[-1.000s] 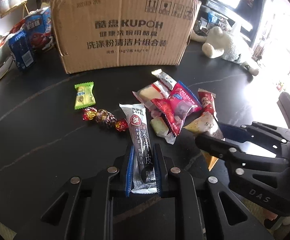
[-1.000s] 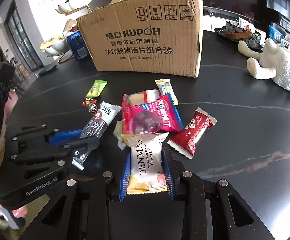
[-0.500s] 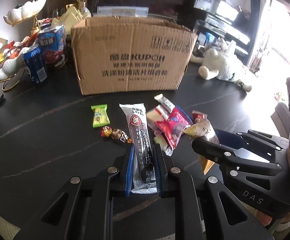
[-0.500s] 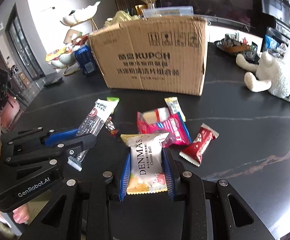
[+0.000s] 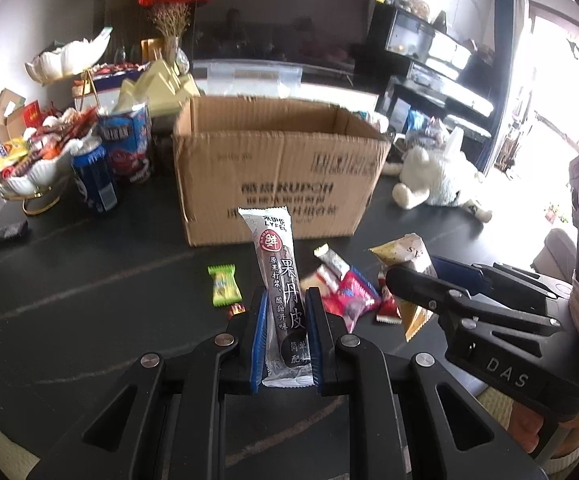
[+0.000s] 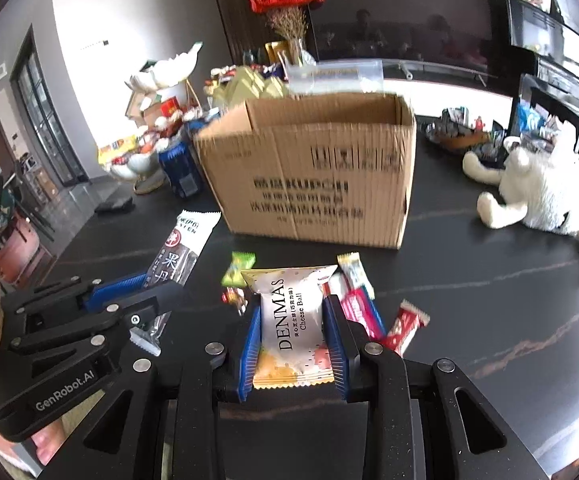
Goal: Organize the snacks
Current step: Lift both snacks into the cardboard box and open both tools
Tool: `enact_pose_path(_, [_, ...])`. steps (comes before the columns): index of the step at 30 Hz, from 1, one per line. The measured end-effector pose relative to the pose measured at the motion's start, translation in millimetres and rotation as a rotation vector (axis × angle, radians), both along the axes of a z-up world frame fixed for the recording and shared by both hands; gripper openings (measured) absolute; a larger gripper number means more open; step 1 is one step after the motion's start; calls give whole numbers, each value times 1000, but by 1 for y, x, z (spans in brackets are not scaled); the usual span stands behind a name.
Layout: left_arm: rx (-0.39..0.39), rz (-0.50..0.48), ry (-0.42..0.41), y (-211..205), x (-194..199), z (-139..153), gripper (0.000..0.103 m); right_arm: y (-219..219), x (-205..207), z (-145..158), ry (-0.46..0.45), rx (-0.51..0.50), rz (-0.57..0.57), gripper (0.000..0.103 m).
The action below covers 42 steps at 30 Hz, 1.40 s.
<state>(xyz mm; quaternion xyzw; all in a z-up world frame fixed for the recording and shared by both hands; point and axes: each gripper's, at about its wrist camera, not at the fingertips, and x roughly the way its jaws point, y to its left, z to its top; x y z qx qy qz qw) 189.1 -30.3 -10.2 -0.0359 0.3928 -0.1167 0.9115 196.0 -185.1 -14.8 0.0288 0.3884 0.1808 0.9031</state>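
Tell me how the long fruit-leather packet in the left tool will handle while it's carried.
The fruit-leather packet juts well past the left tool without drooping, so it is probably fairly stiff. It looks thin and light. Its glossy wrapper, pinched only near one end, could slip or swing if jerked.

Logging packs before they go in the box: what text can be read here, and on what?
"DENMAS Cheese Ball": white pillow pack in right gripper.
"LYFEN", "果丹皮": long grey stick pack in left gripper.
"KUPOH": brown cardboard box; smaller print blurred.
"DAS", "GenRobot.AI": gripper bodies.
Table snacks: unreadable.
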Motion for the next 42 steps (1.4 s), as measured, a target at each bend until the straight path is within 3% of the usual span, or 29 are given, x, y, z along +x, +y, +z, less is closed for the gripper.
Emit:
enact_pose_path(10, [29, -11, -76, 8, 12, 39, 19, 11, 20, 39, -69, 29, -20, 32])
enact_pose_path(22, [79, -8, -126, 8, 44, 68, 19, 14, 58, 61, -67, 22, -34, 32])
enact_pose_path(42, [76, -40, -67, 11, 138, 76, 19, 14, 142, 83, -61, 1, -60, 32])
